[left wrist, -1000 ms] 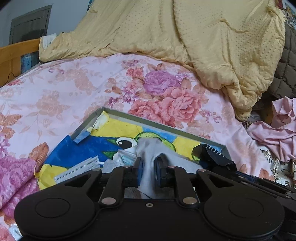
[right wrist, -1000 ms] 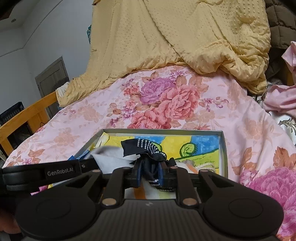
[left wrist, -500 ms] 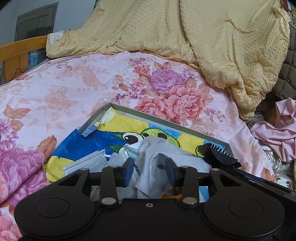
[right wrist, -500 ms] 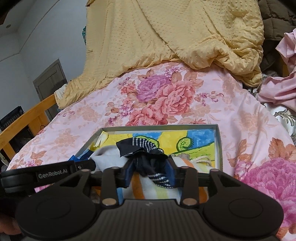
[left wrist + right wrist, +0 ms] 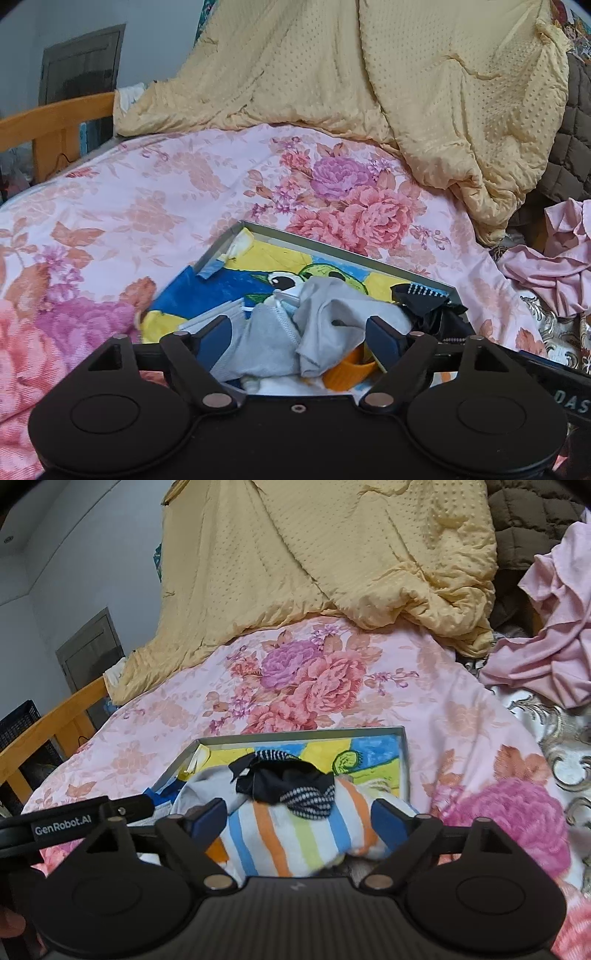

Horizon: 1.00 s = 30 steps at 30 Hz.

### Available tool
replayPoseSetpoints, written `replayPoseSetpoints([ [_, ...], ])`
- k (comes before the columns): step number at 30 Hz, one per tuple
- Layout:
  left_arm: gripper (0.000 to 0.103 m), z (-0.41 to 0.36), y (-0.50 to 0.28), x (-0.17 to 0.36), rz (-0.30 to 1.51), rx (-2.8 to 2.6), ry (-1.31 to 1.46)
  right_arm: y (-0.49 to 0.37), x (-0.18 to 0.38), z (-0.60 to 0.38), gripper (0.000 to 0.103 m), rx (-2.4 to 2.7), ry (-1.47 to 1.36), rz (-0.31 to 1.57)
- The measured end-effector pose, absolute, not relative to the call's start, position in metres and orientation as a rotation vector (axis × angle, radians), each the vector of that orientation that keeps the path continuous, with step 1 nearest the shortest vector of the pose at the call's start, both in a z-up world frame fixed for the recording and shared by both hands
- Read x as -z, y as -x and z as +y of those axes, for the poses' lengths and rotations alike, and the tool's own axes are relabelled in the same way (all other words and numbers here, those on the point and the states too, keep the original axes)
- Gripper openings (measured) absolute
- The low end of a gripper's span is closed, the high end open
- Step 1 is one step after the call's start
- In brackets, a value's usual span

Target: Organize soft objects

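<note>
My left gripper and right gripper both gape empty over the tray, grey sock and dark sock lying inside for sorting.

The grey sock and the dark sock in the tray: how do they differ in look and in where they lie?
The grey sock is plain and pale; the dark sock is black with a white-dotted band. The grey sock lies crumpled toward the left of the tray, over face masks, while the dark sock sits bunched on top of a striped cloth. Both lie loose inside the tray, and neither is gripped: the left tongs and right tongs are open.
</note>
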State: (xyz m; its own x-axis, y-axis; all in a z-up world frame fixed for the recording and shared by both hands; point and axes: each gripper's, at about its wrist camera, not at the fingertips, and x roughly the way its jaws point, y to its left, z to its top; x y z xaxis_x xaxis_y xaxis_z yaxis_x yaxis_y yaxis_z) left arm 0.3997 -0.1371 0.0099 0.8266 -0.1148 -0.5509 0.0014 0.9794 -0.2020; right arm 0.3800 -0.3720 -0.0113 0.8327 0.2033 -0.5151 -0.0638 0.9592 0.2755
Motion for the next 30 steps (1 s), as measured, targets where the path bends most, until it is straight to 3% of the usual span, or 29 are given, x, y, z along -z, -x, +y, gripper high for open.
replayPoseSetpoints([
  [4, 0.093, -0.129, -0.382, -0.013, 0.581, 0.062, 0.194, -0.359, 0.008, -0.370, 0.097, -0.133, -0.249, 0.568],
  [14, 0.100, -0.108, -0.330, -0.014, 0.544, 0.081, 0.202, -0.302, -0.004, -0.355, 0.102, -0.096, -0.202, 0.500],
  [30, 0.102, -0.078, -0.240, -0.007, 0.497, 0.118, 0.231, -0.226, 0.002, -0.330, 0.103, -0.036, -0.206, 0.504],
])
